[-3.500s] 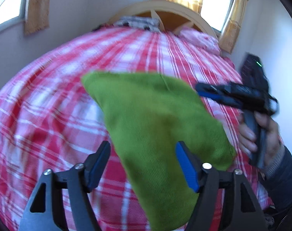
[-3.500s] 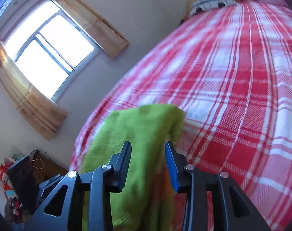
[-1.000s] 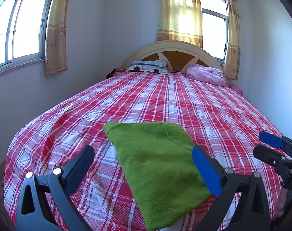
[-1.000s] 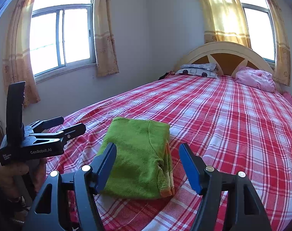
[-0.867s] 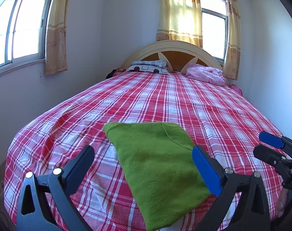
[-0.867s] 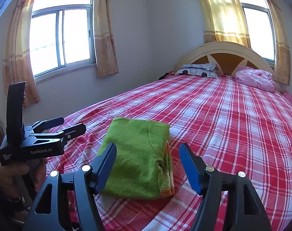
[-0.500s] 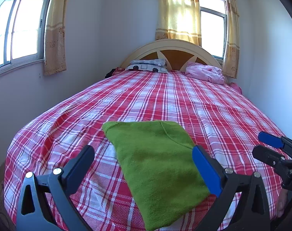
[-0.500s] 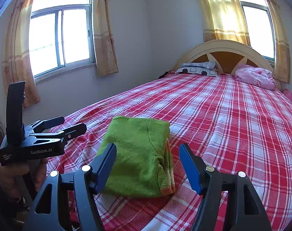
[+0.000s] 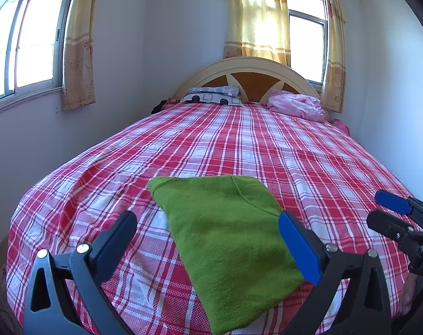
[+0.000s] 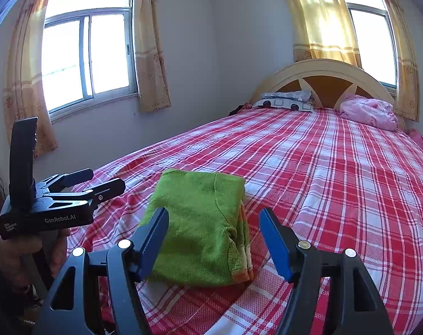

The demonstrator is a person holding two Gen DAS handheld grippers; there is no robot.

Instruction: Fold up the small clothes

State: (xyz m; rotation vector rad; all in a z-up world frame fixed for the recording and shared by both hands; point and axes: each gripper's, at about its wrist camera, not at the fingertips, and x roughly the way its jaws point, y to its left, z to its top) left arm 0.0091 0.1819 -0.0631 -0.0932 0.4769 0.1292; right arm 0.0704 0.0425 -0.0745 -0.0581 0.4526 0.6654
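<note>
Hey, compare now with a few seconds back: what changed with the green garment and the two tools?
The green garment was hanging in the air back then, close up to both tools; now it lies folded flat on the checked bedspread. The left tool and right tool have drawn back from it, both open and holding nothing. Over the last second nothing visibly moved.

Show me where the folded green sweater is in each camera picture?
Left wrist view: the folded green knitted sweater lies low in the middle, on the red checked bedsheet.
Right wrist view: the sweater lies low, just left of the middle.
Shared landmark: the pink crumpled blanket by the headboard.
</note>
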